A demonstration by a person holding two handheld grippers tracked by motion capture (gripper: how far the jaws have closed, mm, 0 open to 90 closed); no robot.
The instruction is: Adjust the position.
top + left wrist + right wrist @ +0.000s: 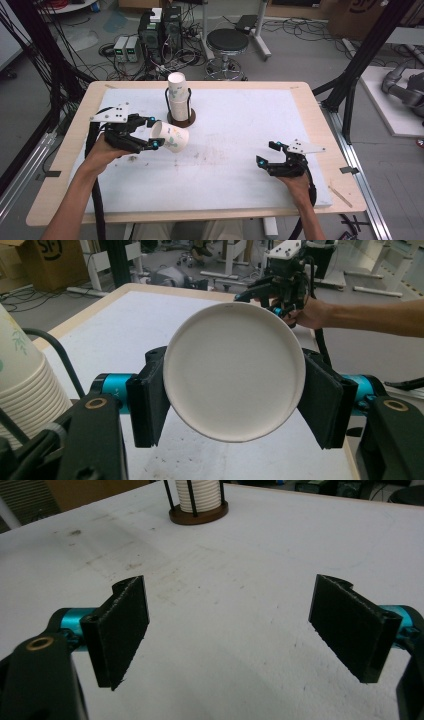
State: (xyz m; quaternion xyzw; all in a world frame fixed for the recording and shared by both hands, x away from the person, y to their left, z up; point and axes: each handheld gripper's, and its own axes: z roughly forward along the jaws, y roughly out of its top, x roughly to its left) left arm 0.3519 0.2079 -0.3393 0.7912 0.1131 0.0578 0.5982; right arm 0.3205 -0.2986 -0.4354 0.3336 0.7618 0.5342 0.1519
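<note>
Nearest the lens in the left gripper view, the flat round base of a white paper cup point(234, 371) sits between the two black fingers point(148, 402) of the left gripper point(153, 133), which pinch it by its sides. From the high view the cup point(171, 136) lies on its side in that grip, lifted off the table, its open mouth turned toward the person's left hand and its base pointing toward the middle of the table. It is white with a faint greenish print on the wall and a rolled rim.

Just beyond it stands a stack of paper cups point(178, 95), upright in a dark wire holder point(181, 118) with a round brown base, near the far middle of the table point(240, 160). The held cup is close to this holder but apart from it.

The right gripper point(266, 153) hovers low over the near right part of the table, its fingers point(122, 630) spread wide with nothing between them. The white cover between the two grippers is bare apart from faint smudges, and the wooden edge runs round it on all sides, with open surface to the right of the holder.
</note>
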